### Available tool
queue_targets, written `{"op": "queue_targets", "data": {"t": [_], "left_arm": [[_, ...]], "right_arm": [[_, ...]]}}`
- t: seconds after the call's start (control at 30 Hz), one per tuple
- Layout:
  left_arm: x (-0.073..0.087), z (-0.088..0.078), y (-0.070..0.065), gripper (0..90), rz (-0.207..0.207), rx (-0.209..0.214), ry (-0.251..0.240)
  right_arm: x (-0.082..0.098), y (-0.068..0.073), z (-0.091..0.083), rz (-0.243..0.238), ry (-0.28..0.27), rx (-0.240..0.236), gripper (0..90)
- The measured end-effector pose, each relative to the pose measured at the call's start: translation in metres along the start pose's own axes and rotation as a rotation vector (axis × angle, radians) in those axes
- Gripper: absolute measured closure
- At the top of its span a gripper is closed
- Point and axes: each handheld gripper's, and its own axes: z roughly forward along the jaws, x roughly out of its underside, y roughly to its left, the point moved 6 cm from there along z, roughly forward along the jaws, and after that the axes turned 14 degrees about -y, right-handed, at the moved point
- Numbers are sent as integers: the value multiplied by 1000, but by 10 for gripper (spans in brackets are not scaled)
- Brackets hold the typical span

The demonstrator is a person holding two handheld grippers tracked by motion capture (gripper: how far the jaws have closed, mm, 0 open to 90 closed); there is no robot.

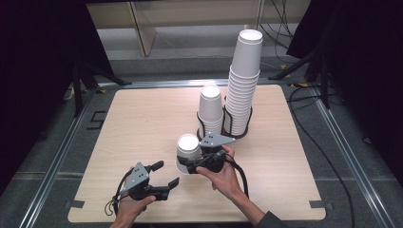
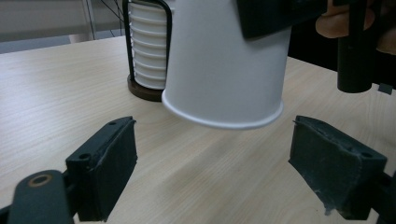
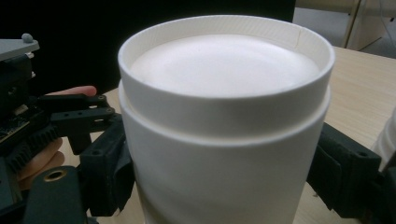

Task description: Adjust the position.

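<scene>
The right tongs point(image 1: 190, 166) are clamped on an upside-down white paper cup point(image 1: 187, 152), one jaw on each side of its wall, holding it just above the desk point(image 1: 142, 118) near the middle. At about seven o'clock from the cup, the left tongs point(image 1: 167, 175) gape wide and grip nothing, pointed toward the cup. At one o'clock stand two cup stacks point(image 1: 242, 90) in a black wire holder point(image 1: 237, 130). No writing is legible on any cup.
</scene>
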Motion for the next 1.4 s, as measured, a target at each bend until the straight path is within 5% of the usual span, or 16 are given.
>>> {"op": "queue_targets", "data": {"t": [0.33,0.47,0.6,0.83,1.0,1.1,1.13,1.4], "left_arm": [[2,10,-7,143,14,47,-30],[5,10,-6,143,34,37,10],[6,12,-5,142,32,36,12],[6,16,-6,77,27,52,-13],[5,16,-6,50,37,60,-5],[5,16,-7,40,26,67,-22],[5,17,-7,35,23,74,-31],[4,17,-6,0,-18,78,-38]], "right_arm": [[6,11,7,6,30,-27,193],[7,17,10,23,20,-44,193],[8,20,11,-4,23,-65,194],[10,28,14,40,24,-109,195],[9,32,15,27,13,-127,195],[9,38,14,74,13,-144,195],[8,36,14,39,3,-139,195],[6,43,14,51,-15,-165,195]]}}
